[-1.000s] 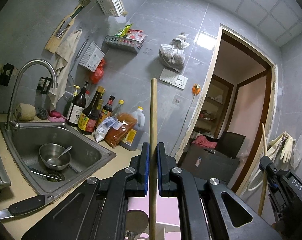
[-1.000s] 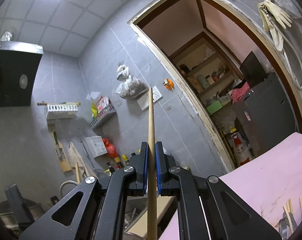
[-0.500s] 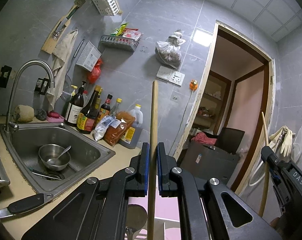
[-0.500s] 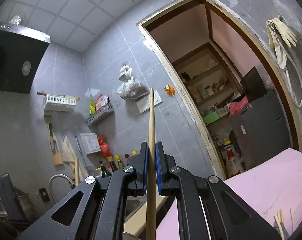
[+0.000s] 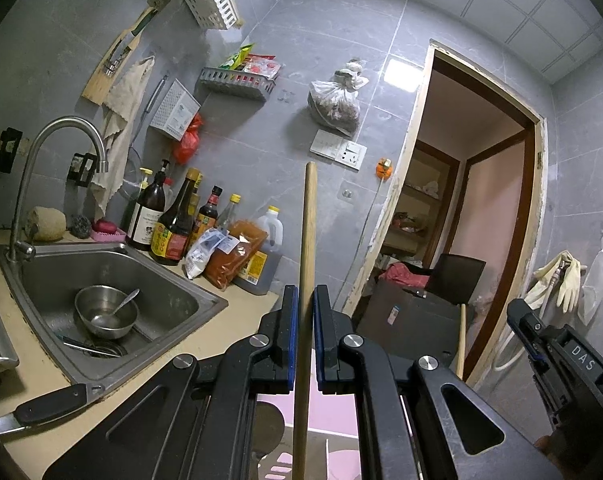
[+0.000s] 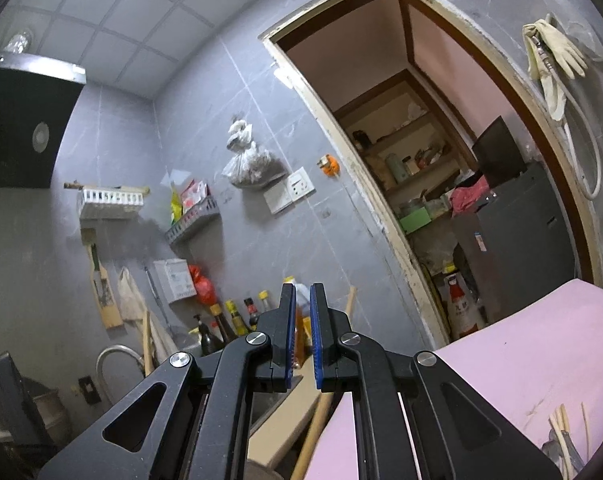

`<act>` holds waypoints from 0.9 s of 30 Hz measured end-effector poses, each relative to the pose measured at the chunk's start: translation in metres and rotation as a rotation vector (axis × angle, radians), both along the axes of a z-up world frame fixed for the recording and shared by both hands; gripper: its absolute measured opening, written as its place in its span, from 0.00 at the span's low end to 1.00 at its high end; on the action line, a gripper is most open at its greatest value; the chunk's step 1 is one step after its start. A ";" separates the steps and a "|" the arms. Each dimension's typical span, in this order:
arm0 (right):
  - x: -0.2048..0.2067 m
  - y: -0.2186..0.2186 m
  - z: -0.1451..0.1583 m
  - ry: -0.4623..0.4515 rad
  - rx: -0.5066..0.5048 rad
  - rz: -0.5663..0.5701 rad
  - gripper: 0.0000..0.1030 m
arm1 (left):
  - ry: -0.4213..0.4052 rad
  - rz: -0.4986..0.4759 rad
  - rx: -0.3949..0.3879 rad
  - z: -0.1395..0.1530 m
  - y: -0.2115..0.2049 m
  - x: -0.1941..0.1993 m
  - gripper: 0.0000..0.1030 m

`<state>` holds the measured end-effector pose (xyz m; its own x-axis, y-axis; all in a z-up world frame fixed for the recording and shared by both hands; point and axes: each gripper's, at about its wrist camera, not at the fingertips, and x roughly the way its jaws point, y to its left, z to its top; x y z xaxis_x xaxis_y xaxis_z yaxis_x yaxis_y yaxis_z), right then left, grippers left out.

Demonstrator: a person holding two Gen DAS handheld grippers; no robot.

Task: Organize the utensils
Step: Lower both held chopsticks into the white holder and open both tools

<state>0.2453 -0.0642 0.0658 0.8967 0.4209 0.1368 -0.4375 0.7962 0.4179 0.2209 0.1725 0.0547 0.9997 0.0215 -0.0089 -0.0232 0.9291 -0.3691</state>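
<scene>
Left gripper: the left gripper (image 5: 306, 312) is clamped on a held wooden rod (image 5: 308, 220), with its blue pads (image 5: 292, 336) pressed to both sides.
Held wooden rod: it stands upright through the jaws. The rounded top rises in front of the grey tiled wall and the lower end runs out of the bottom of the left wrist view.
Right gripper: the jaws of the right gripper (image 6: 302, 312) are drawn close together with nothing between them, and bottles on the far counter show through the narrow gap. It also shows at the right edge of the left wrist view (image 5: 521, 320).
Loose wooden rod: a loose wooden rod (image 6: 321, 424) lies tilted just beyond the right gripper, top leaning right, partly hidden behind the gripper body. What supports it cannot be made out. In the left wrist view it appears just left of the right gripper (image 5: 460, 340).
Pink tabletop: the pink tabletop (image 6: 541, 340) is to the right of the right gripper. Several chopsticks (image 6: 559, 426) and a metal utensil lie at its lower right corner, cut off by the frame.
Sink: the steel sink (image 5: 205, 300) is to the left and holds a steel bowl (image 5: 101, 308) with a spoon (image 5: 127, 300) resting in it.
Counter: sauce bottles (image 5: 173, 224) are clustered behind the sink. A black-handled knife (image 5: 49, 402) lies at the near edge.
</scene>
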 end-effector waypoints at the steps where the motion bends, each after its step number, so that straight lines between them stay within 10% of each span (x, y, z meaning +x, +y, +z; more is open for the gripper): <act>1: -0.001 0.000 0.000 0.001 -0.003 0.004 0.05 | 0.004 -0.006 0.002 -0.001 0.000 0.001 0.05; 11: -0.017 0.000 0.002 0.027 -0.091 0.063 0.08 | 0.061 -0.081 0.029 -0.004 -0.003 -0.003 0.06; 15: -0.022 -0.004 -0.001 0.064 -0.162 0.106 0.40 | 0.089 -0.088 0.044 -0.008 -0.006 -0.002 0.06; 27: 0.048 -0.010 -0.023 0.397 -0.172 0.287 0.35 | 0.127 -0.116 0.061 -0.017 -0.008 0.002 0.06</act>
<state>0.2934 -0.0744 0.0427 0.7108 0.6436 -0.2837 -0.4824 0.7396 0.4693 0.2225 0.1640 0.0376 0.9865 -0.0897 -0.1373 0.0427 0.9488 -0.3130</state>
